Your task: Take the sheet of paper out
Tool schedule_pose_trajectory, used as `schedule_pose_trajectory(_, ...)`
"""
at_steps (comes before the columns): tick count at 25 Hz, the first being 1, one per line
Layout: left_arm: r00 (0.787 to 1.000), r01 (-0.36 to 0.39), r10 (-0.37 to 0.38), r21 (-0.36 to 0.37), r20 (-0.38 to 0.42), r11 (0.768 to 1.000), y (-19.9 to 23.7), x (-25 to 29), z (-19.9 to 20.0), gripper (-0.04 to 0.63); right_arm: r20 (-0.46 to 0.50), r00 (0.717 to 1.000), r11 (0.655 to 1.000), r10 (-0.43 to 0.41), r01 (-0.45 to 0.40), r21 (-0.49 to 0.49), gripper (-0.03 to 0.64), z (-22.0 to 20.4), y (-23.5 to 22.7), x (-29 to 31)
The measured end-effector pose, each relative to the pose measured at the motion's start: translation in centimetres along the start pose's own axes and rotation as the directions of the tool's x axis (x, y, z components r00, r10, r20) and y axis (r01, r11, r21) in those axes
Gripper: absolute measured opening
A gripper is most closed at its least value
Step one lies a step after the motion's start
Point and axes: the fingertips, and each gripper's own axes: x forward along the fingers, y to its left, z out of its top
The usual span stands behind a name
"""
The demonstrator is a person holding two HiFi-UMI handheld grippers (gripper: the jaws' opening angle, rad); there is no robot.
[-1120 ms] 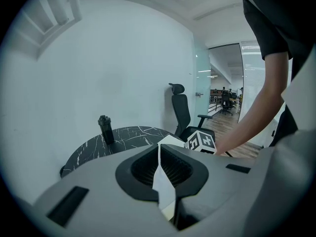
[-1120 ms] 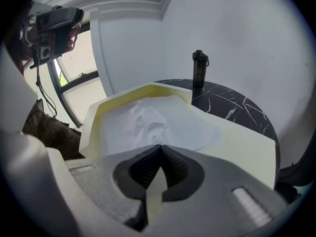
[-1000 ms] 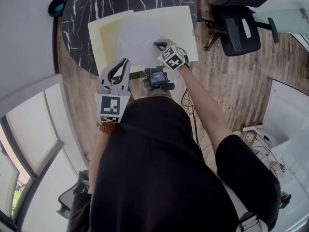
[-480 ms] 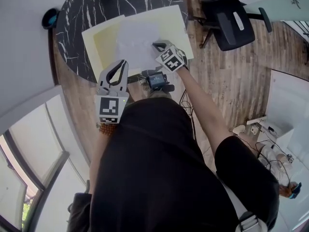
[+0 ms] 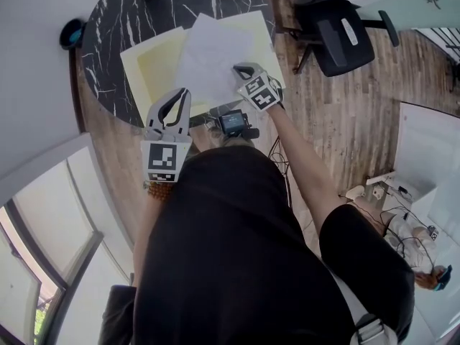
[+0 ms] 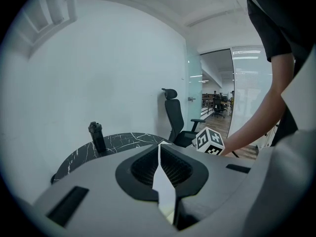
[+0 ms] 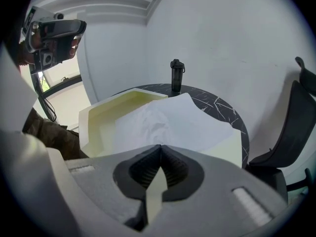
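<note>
A white, slightly crumpled sheet of paper (image 5: 212,52) rises tilted out of a shallow pale yellow tray (image 5: 152,69) on the round black marble table (image 5: 115,27). My right gripper (image 5: 235,69) is shut on the sheet's near right edge. In the right gripper view the sheet (image 7: 168,125) spreads out just beyond the closed jaws (image 7: 160,147), over the tray (image 7: 98,122). My left gripper (image 5: 185,93) hovers at the table's near edge, left of the tray, jaws together with nothing between them. In the left gripper view its tips (image 6: 159,144) meet in free air.
A black bottle (image 7: 177,75) stands at the table's far edge. A black office chair (image 5: 338,34) sits to the right on the wooden floor. A dark round bin (image 5: 70,31) lies by the wall at the left. A white wall runs behind the table.
The sheet lay flat in the tray before. It is now lifted and tilted up and back with the right gripper. The left gripper has hardly moved.
</note>
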Motion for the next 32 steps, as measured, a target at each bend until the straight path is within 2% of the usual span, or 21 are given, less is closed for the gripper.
schedule_pose_trajectory(16, 0.999, -0.043, 0.043, -0.014, 0.021, 0.999, 1.2, -1.0, 0.3, 0.023, 0.129, 0.987, 0.986, -0.095, 0.075, 0.151, -0.003, 1.9, -3.2, -4.7)
schedule_pose_trajectory(21, 0.998, -0.057, 0.057, -0.026, 0.026, 0.998, 1.6, -1.0, 0.3, 0.023, 0.175, 0.979, 0.976, -0.107, 0.070, 0.205, -0.003, 2.9, -3.3, -6.1)
schedule_pose_trajectory(32, 0.993, -0.106, 0.107, -0.028, 0.047, 0.994, 3.2, -1.4, 1.5, 0.023, 0.288, 0.952, 0.971, -0.107, 0.038, 0.236, -0.003, 7.2, -2.7, -7.8)
